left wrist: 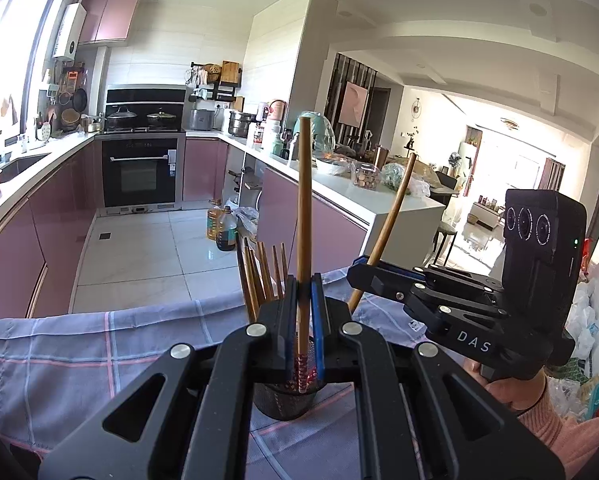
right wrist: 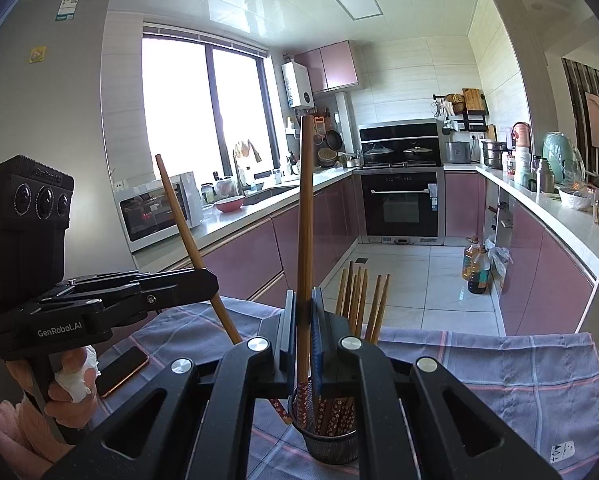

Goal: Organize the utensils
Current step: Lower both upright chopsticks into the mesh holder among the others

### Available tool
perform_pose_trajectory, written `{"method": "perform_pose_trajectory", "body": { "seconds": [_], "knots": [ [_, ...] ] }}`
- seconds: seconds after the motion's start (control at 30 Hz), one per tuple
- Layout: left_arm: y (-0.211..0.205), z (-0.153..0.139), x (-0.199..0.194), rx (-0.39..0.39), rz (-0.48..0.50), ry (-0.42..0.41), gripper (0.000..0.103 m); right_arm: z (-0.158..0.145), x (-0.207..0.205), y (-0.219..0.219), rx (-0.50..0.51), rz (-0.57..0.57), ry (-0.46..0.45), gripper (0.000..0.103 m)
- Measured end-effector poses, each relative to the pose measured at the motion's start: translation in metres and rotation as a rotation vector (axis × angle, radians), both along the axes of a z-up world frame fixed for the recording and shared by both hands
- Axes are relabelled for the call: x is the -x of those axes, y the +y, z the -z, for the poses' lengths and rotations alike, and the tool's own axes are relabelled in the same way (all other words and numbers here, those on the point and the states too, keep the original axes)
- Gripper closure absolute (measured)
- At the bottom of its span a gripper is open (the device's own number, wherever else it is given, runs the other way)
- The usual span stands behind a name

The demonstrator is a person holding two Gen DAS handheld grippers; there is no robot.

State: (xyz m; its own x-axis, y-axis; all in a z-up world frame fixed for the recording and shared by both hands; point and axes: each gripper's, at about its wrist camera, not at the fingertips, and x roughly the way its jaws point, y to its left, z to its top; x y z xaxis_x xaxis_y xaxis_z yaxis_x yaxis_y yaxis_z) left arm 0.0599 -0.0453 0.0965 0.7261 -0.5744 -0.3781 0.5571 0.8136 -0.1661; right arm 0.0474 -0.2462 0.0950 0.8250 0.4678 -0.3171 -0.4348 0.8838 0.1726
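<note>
Chopsticks (right wrist: 357, 300) mostly stowed in mesh holder (right wrist: 331, 446); last two pinched upright by left gripper (left wrist: 304, 288) and right gripper (right wrist: 302, 312), insertion pending.

The chopsticks (right wrist: 305, 216) are showing as smooth brown wood, their lower ends carrying a glossy red flowered finish. The holder (right wrist: 329, 446) is looking like dark metal mesh. A soft woven checked cloth (right wrist: 519, 380) is covering the desk. Each hand-held gripper (left wrist: 304, 292) (right wrist: 303, 308) is presenting matt black plastic with shiny metal rivets and blue pads (left wrist: 318, 320). The floor tiles (left wrist: 151, 248) are gleaming glossy.
</note>
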Motion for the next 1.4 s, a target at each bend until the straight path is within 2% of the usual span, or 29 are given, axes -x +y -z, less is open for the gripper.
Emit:
{"method": "perform_pose_trajectory", "body": {
  "seconds": [0.67, 1.4],
  "knots": [
    [-0.018, 0.019, -0.020, -0.061, -0.030, 0.064, 0.095, 0.022, -0.022, -0.002, -0.007, 0.047, 0.082, 0.097],
    [-0.027, 0.018, -0.032, -0.113, -0.029, 0.114, 0.095, 0.037, -0.033, -0.003, 0.001, 0.050, 0.131, 0.097]
  ]
}}
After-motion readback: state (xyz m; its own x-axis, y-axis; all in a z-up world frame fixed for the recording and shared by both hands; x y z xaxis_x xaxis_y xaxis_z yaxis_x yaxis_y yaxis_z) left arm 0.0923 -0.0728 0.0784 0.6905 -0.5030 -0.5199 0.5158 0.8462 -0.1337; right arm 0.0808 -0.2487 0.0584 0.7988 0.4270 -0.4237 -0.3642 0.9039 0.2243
